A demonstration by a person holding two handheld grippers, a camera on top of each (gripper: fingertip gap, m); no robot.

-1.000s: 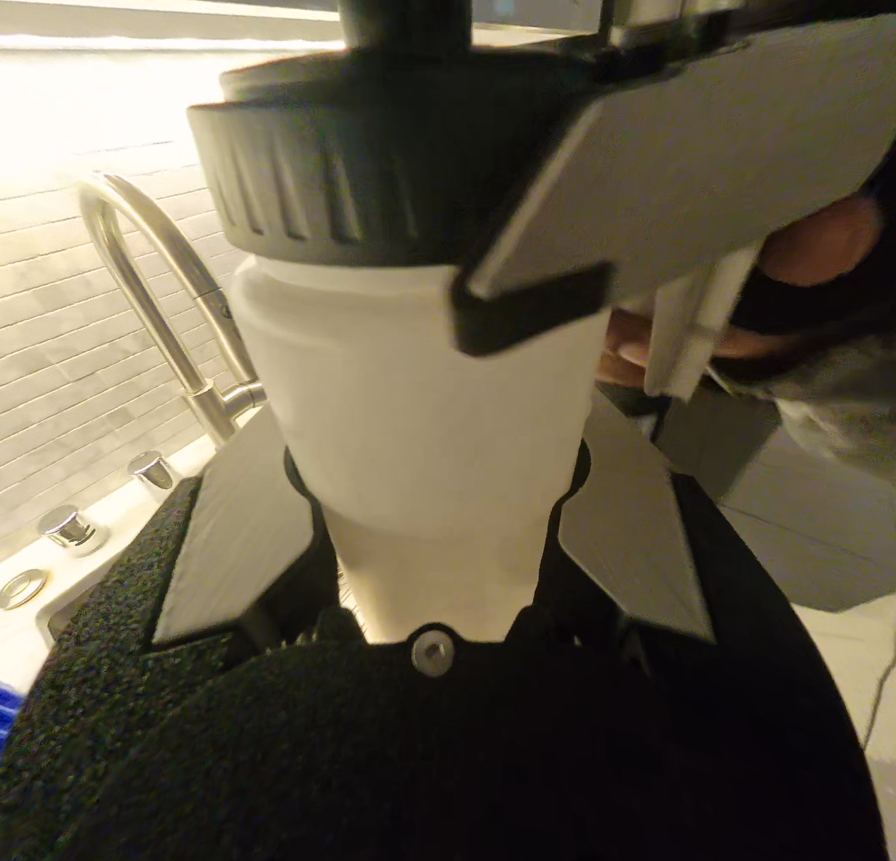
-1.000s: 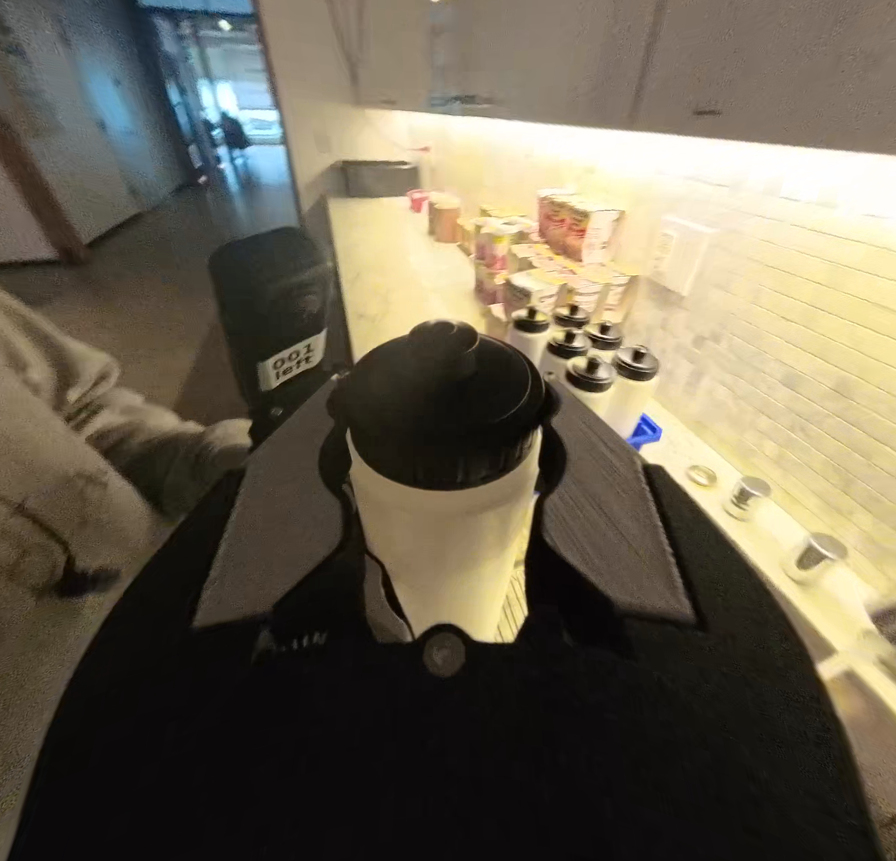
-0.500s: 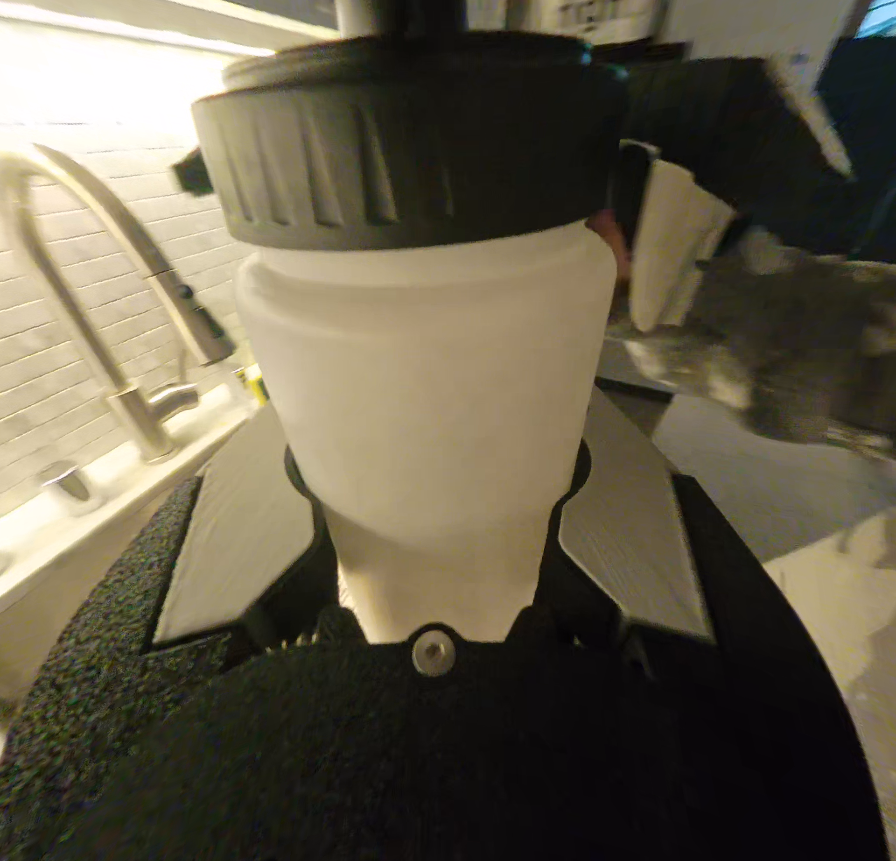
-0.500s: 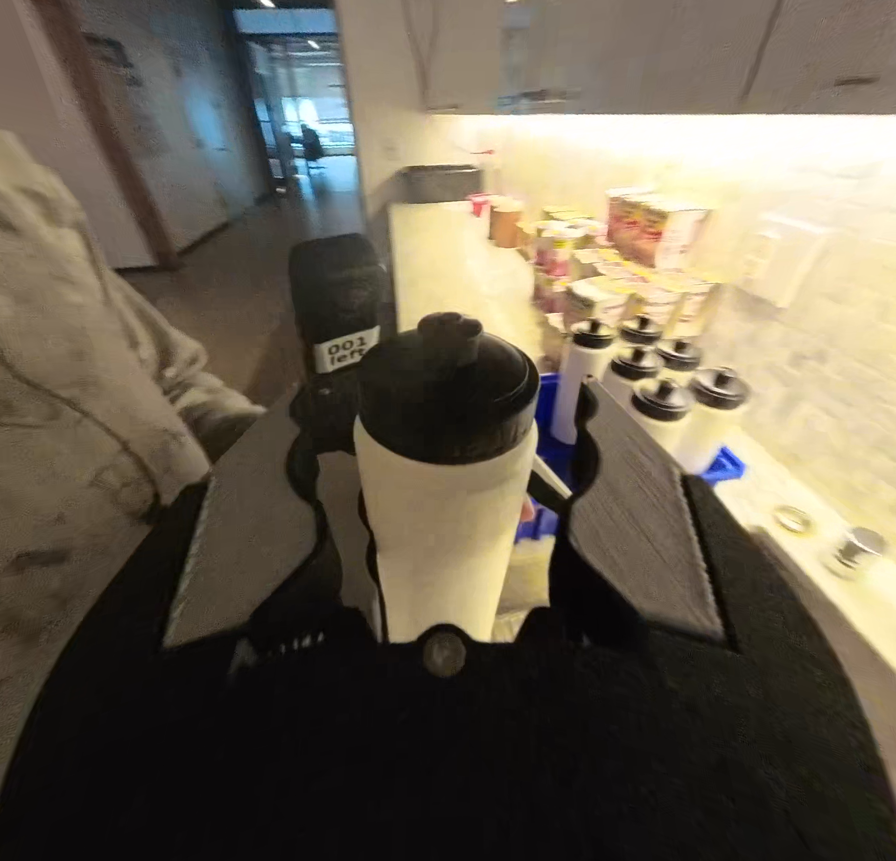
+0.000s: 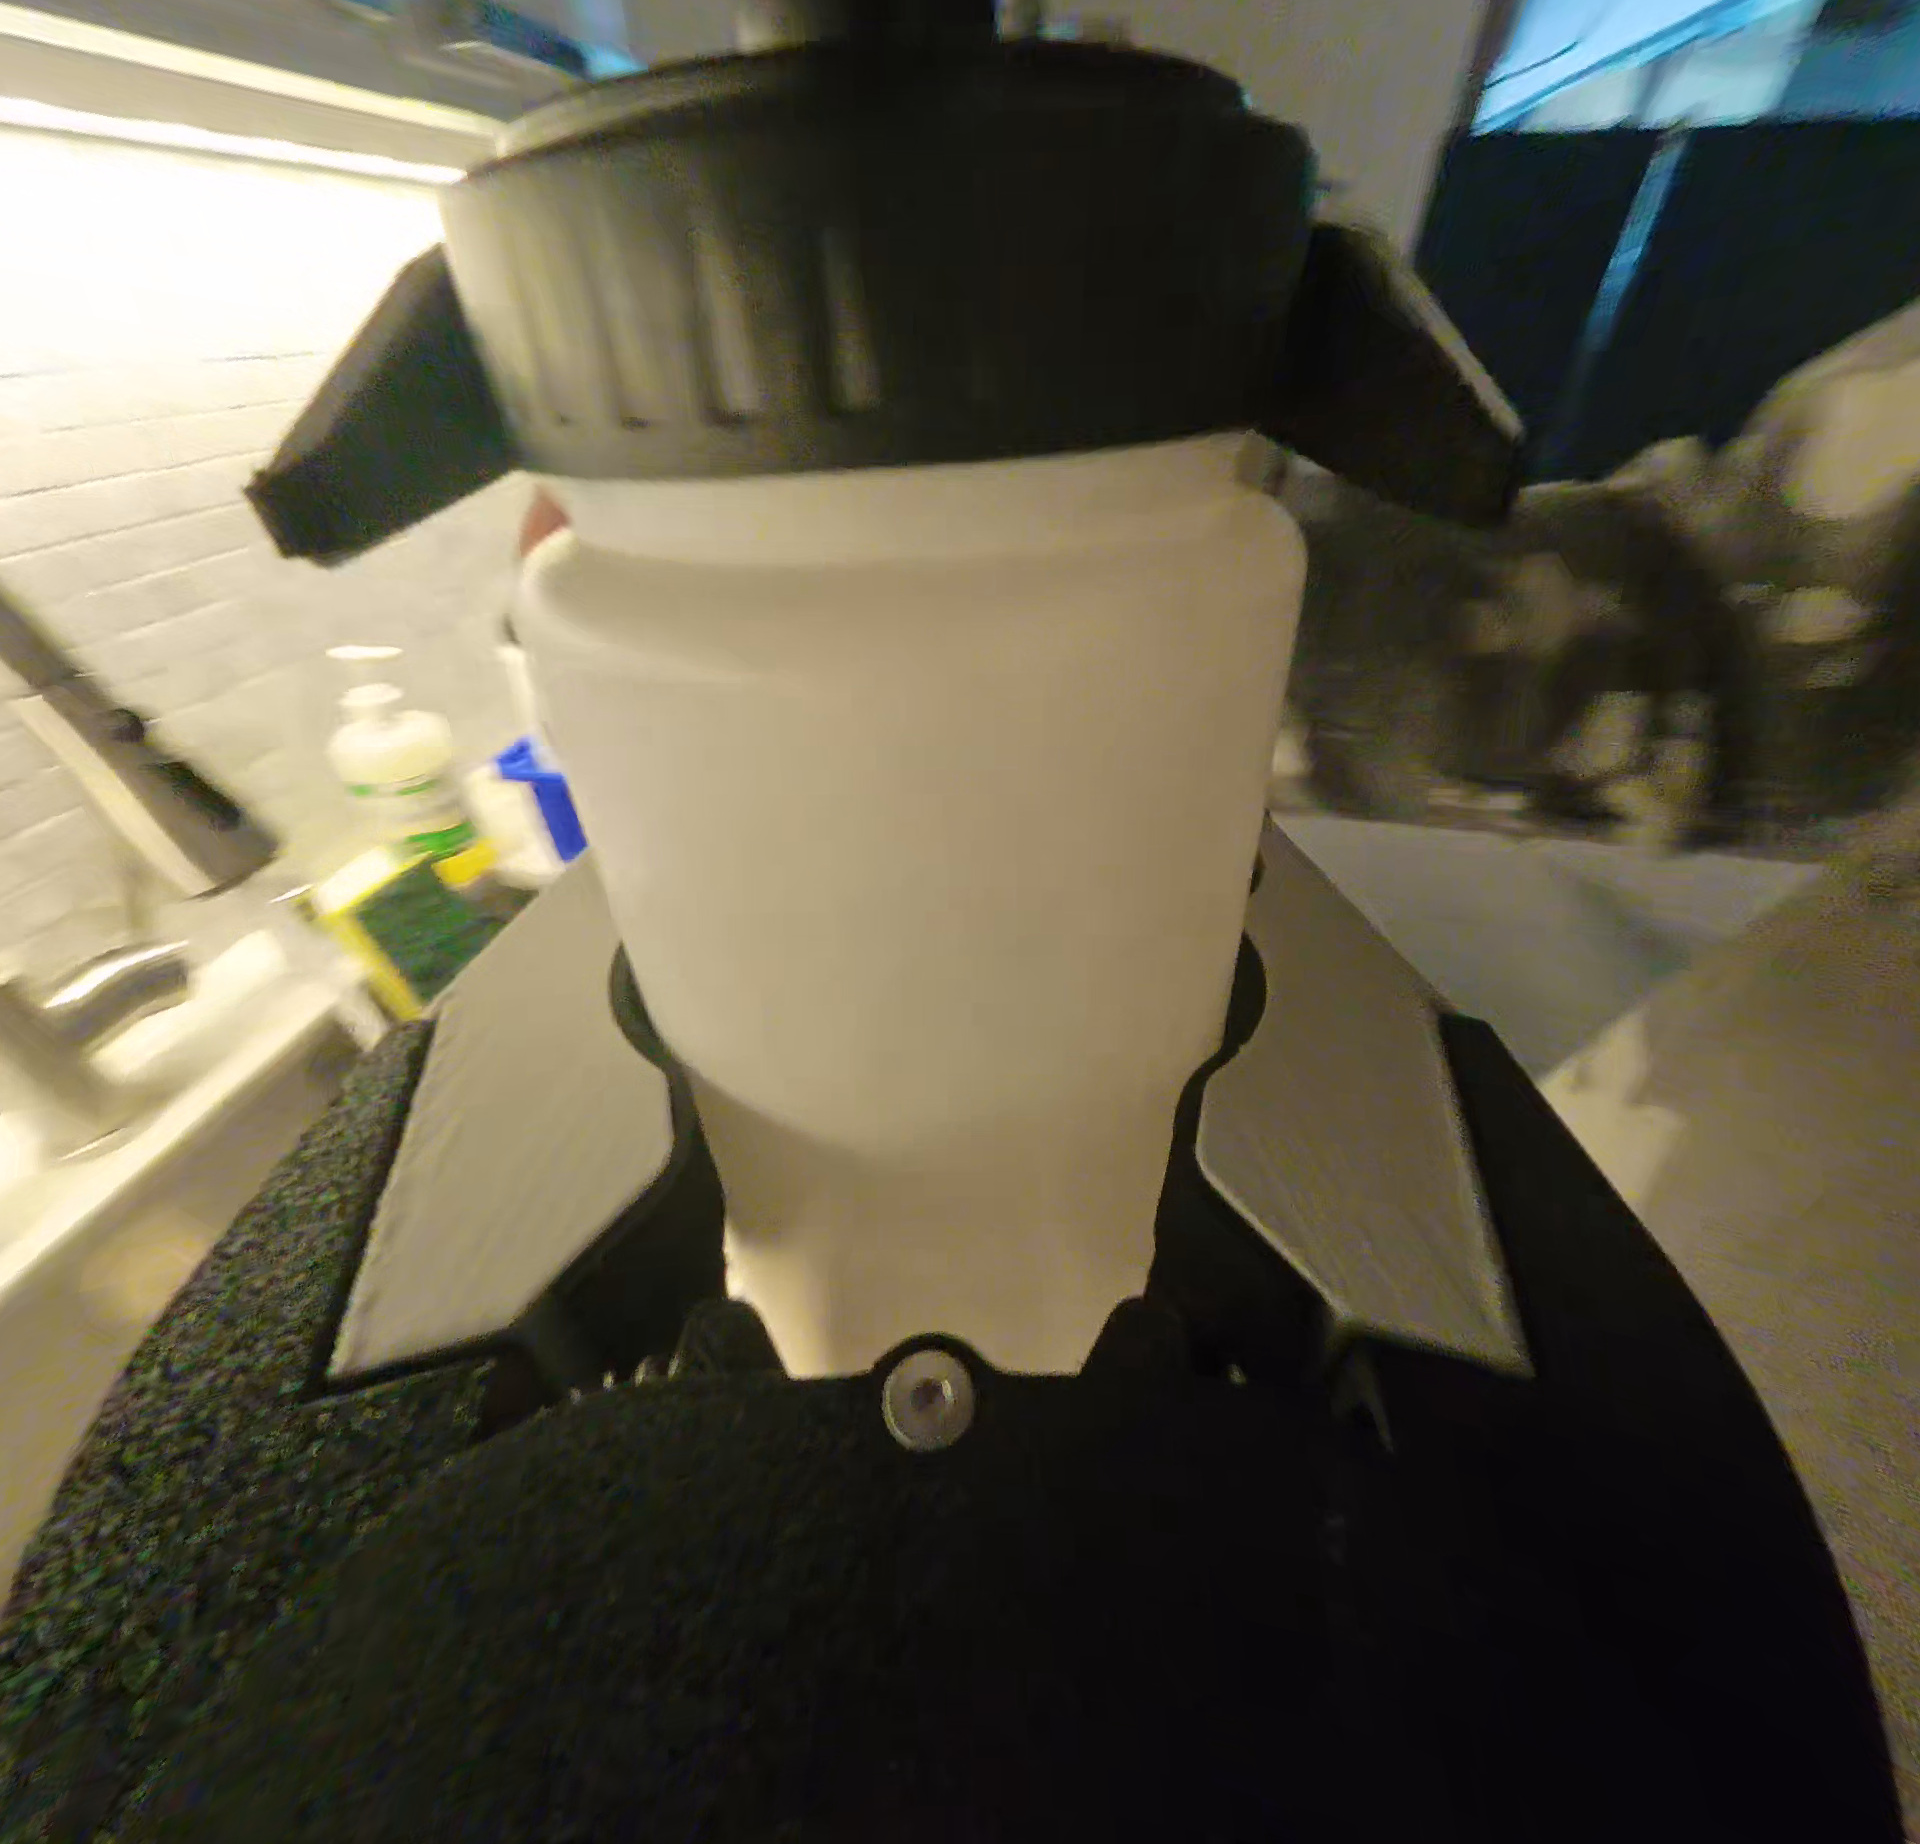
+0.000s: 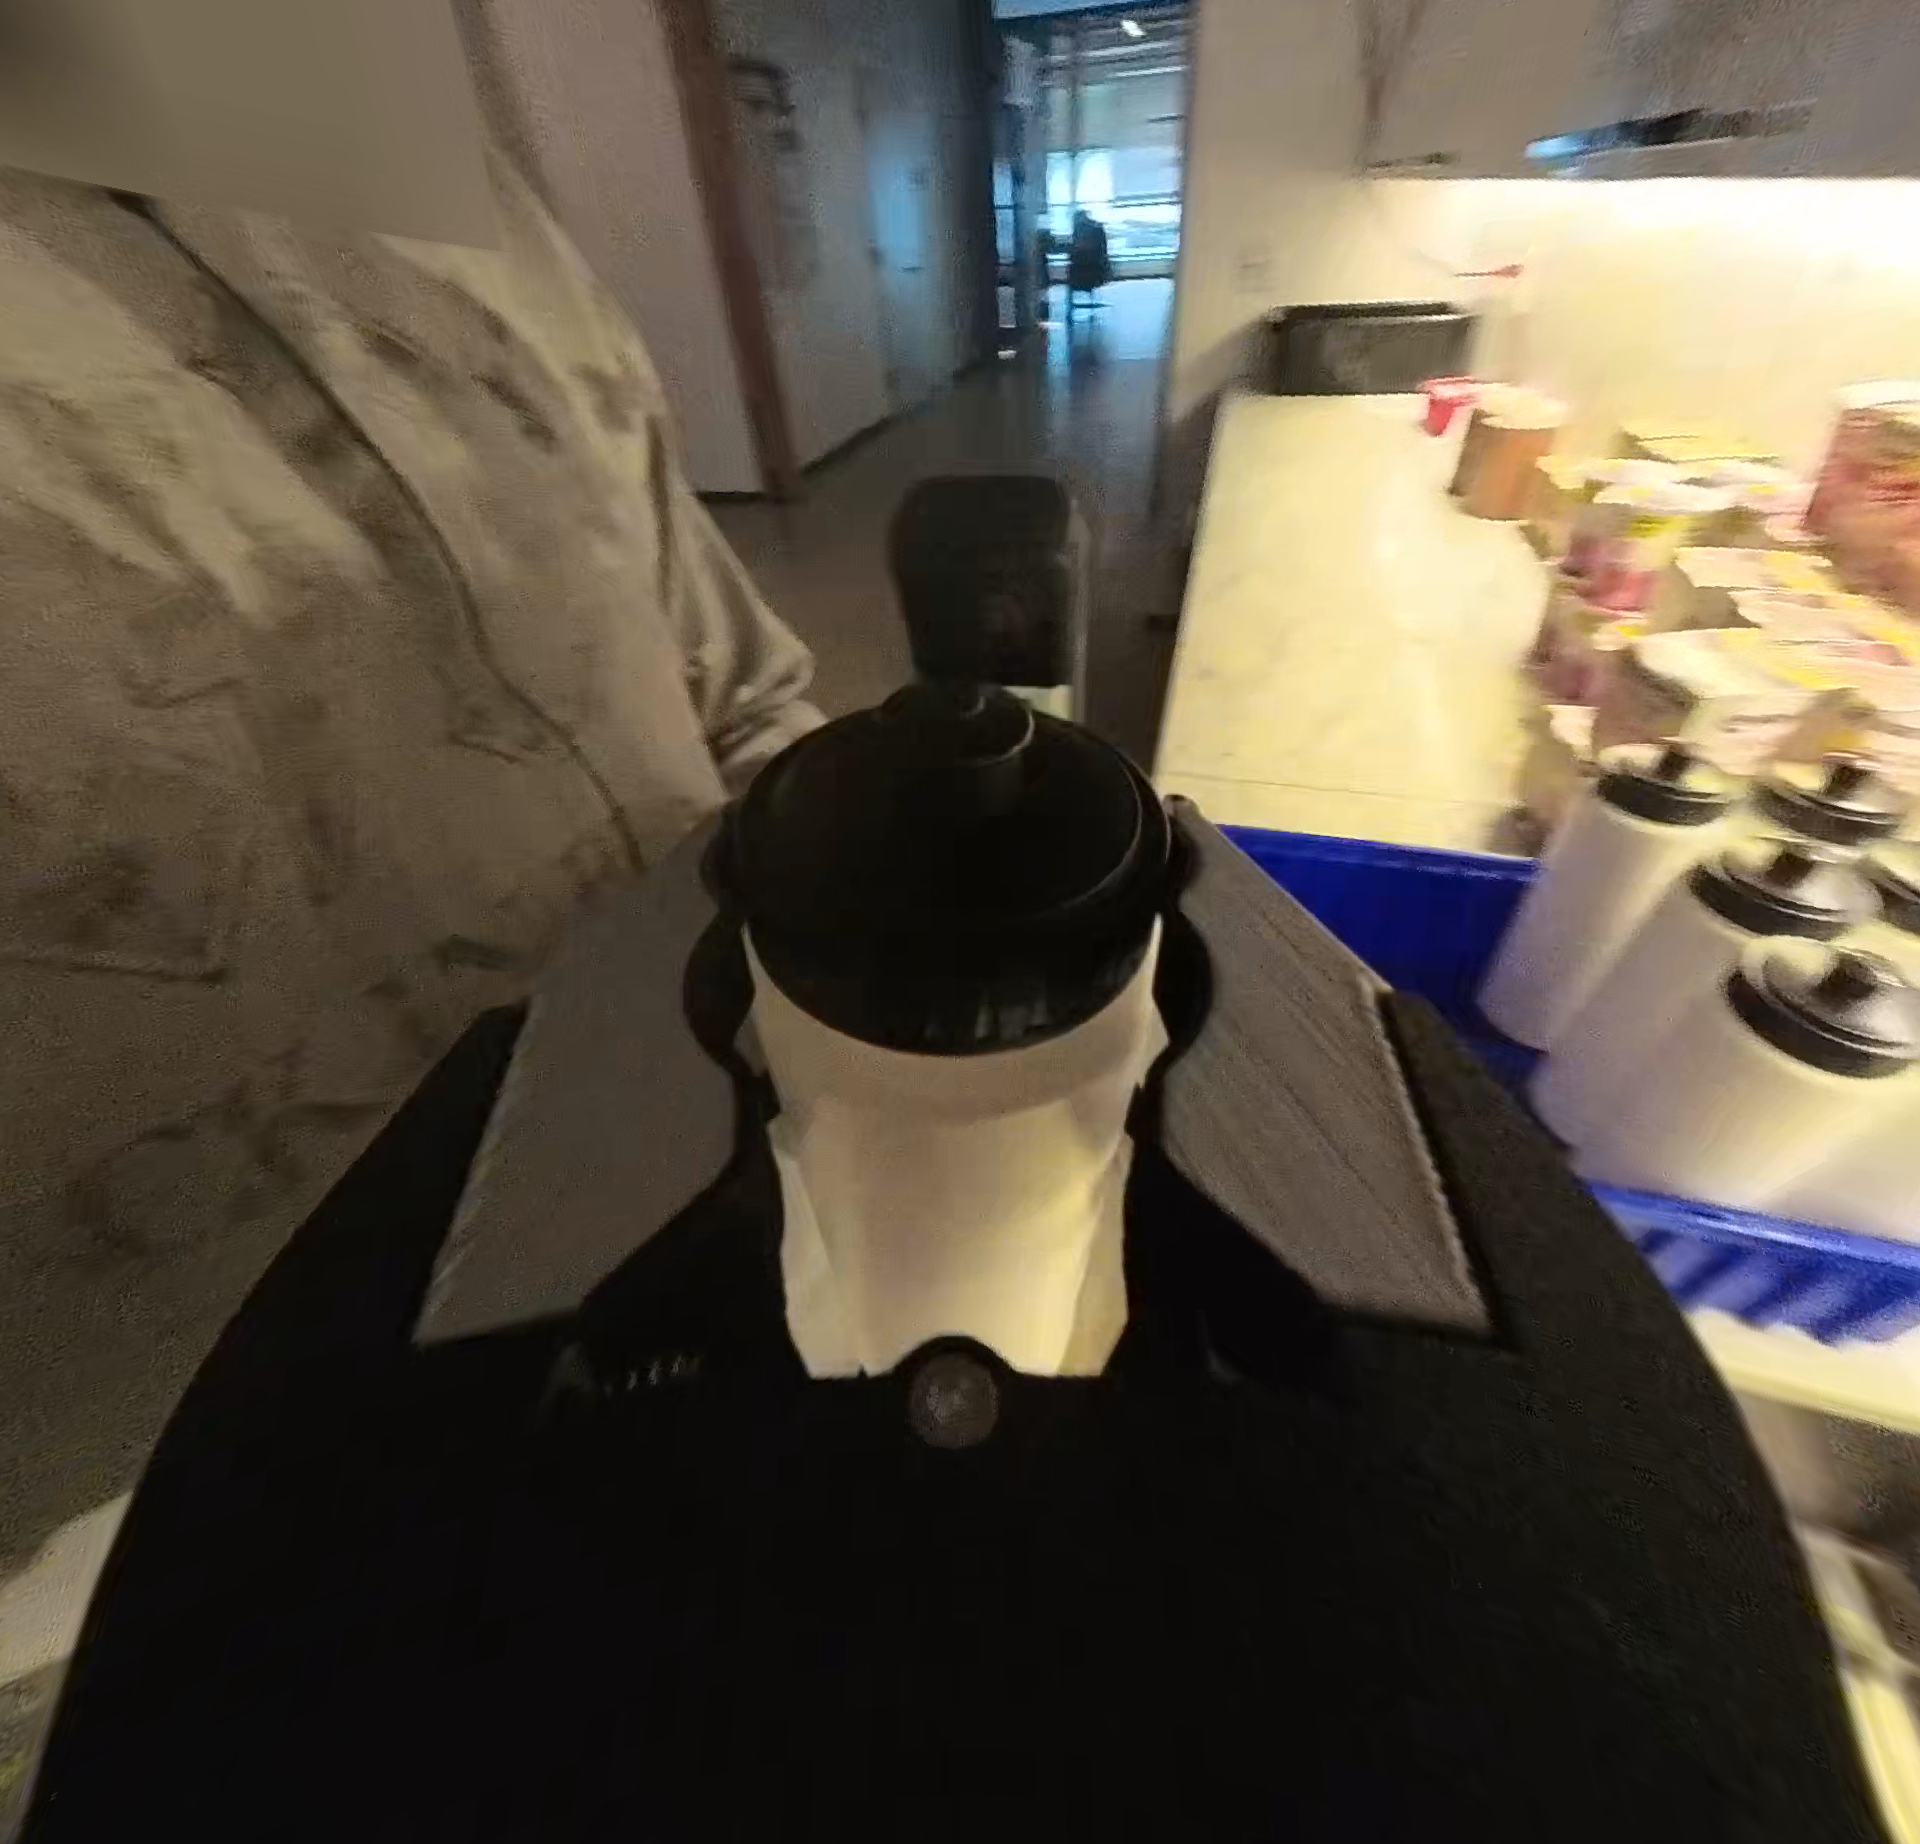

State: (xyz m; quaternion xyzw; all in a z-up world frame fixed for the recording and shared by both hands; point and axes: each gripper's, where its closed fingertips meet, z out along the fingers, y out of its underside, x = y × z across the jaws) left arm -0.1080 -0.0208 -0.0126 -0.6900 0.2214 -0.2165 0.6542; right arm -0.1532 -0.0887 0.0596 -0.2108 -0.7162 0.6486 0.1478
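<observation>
Left wrist view: left gripper [image 5: 935,984] clamped on white bottle [image 5: 914,807], held upright; right gripper's fingers [image 5: 1392,381] closed on either side of ribbed black cap [image 5: 873,288]. Blurred faucet [image 5: 94,755], soap bottle [image 5: 400,766], sponge [image 5: 416,921] off left by tiled wall. Right wrist view: right gripper [image 6: 951,921] pinched around same cap [image 6: 940,901], bottle body [image 6: 951,1171] below. Blue bin [image 6: 1392,901] with more capped bottles [image 6: 1704,1046] to right on counter [image 6: 1320,589]; pale sleeve [image 6: 312,651] at left.
</observation>
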